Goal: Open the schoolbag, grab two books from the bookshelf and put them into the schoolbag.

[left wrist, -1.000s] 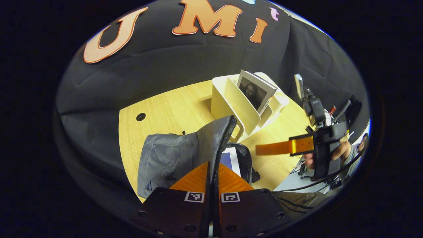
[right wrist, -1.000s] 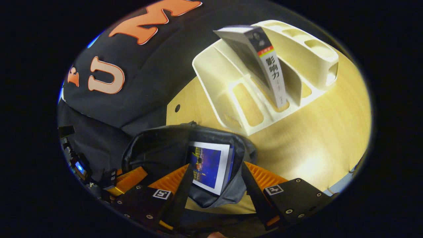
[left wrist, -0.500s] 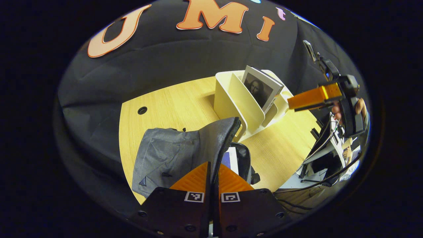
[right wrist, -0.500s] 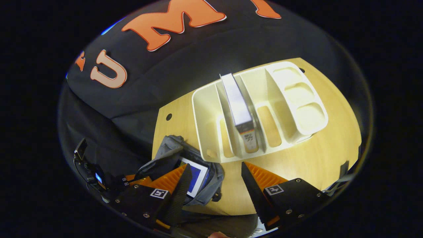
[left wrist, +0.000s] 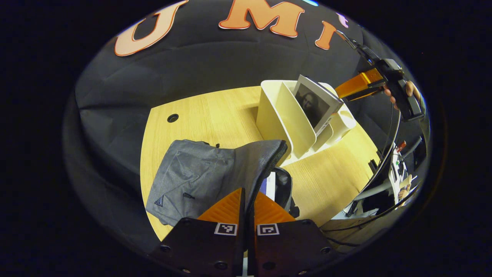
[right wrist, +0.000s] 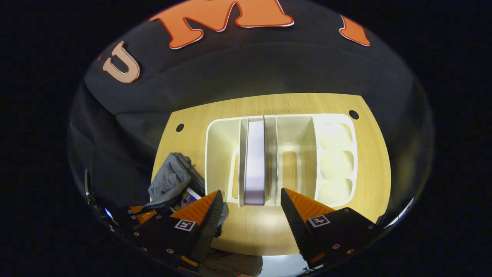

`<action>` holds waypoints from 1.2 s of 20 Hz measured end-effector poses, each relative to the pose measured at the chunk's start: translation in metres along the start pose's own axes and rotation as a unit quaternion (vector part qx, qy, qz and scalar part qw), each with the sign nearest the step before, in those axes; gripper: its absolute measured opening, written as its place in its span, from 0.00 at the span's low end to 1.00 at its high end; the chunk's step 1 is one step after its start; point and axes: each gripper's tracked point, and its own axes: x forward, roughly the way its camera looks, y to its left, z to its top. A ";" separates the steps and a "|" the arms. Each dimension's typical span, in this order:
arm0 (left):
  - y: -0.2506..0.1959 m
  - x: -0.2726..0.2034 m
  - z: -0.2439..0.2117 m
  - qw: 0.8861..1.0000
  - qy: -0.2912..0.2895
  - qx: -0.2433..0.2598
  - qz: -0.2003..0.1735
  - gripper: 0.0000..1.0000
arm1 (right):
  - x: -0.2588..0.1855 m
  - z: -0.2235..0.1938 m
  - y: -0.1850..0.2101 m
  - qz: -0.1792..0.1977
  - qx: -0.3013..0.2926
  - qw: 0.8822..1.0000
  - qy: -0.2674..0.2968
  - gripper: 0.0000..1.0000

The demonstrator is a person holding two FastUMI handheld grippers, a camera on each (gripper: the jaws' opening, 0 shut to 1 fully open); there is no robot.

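**Right gripper poised above bookshelf, left pinches bag rim**

At frame bottom, the left gripper (left wrist: 246, 202) has its jaws closed on the grey schoolbag (left wrist: 200, 175) flap. The right gripper (right wrist: 250, 207), jaws spread wide, points down over the white bookshelf (right wrist: 300, 134) at centre, where a book (right wrist: 255, 161) stands; another book (right wrist: 184, 197) sits inside the bag on the wooden counter (right wrist: 369, 161).

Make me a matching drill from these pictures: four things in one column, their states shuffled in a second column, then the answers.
Things:
1. left tool
2. right tool
3. book with the portrait cover
4. gray schoolbag

States:
A. leaning in the cream bookshelf
B. open, above the bookshelf
C. lying on the wooden table, a blue-covered book inside
D. shut on the schoolbag's zipper edge

Pairs: 1-D, 2-B, 3-A, 4-C
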 end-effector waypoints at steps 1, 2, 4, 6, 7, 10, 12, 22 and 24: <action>0.000 0.001 0.001 1.000 0.001 -0.005 0.006 0.05 | 0.006 0.006 -0.002 -0.001 0.000 1.000 0.006 0.90; -0.001 0.000 0.000 1.000 0.002 -0.008 0.011 0.05 | 0.014 0.012 -0.002 0.000 -0.002 1.000 0.013 0.89; -0.003 0.000 0.001 1.000 0.004 -0.015 0.020 0.05 | 0.031 0.020 -0.006 -0.005 -0.006 1.000 0.024 0.89; -0.002 -0.001 0.000 0.999 0.007 -0.022 0.028 0.05 | 0.049 0.022 -0.011 -0.011 -0.003 0.999 0.042 0.89; -0.003 -0.001 -0.001 0.999 0.008 -0.026 0.032 0.05 | 0.055 0.022 -0.011 -0.009 -0.002 0.999 0.050 0.88; -0.004 -0.002 -0.002 0.998 0.008 -0.039 0.040 0.05 | 0.071 0.024 -0.013 -0.016 0.004 0.998 0.063 0.86; -0.006 -0.002 -0.004 0.998 0.007 -0.050 0.044 0.05 | 0.079 0.024 -0.013 -0.021 0.008 0.997 0.072 0.66; -0.005 -0.004 -0.006 0.998 0.004 -0.051 0.041 0.05 | 0.046 0.032 -0.014 -0.017 0.038 0.998 0.045 0.35; -0.005 -0.005 -0.006 0.998 0.004 -0.046 0.036 0.05 | 0.028 0.036 -0.016 -0.011 0.049 0.998 0.026 0.34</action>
